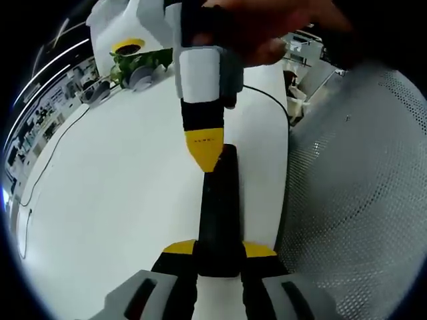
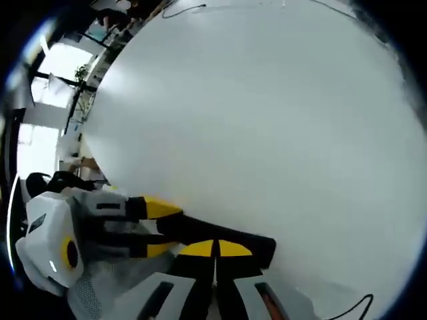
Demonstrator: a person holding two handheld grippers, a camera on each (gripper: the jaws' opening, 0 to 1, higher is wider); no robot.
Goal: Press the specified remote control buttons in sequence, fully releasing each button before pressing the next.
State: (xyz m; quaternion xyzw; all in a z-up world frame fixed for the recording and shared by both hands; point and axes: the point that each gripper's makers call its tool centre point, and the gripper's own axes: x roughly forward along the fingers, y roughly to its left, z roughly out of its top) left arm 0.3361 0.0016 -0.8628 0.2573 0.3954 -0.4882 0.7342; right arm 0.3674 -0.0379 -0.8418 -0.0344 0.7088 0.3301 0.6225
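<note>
**Remote clamped at one end, pressed from above at the other**

White table takes up most of the left gripper view; it spreads wide and bare across the right gripper view as well. A perforated grey panel runs along the table's edge on the right side of the left gripper view. A thin black cable trails over the tabletop at the left.

Far end of the table: a white jug-like container, a green leafy plant in front of it, and a small grey round object beside the plant.

Black remote control lies lengthwise on the table, near the panel edge. Left gripper is clamped on the near end of the remote, yellow tips tight against both long sides. In the right gripper view it comes in from the left, holding the same remote.

Right gripper comes down from the top of the left gripper view, held by a hand. Its yellow tips are pressed together into one point, nothing between them. That point sits on the far end of the remote's top face. In its own view the tips meet over the remote's black surface.
</note>
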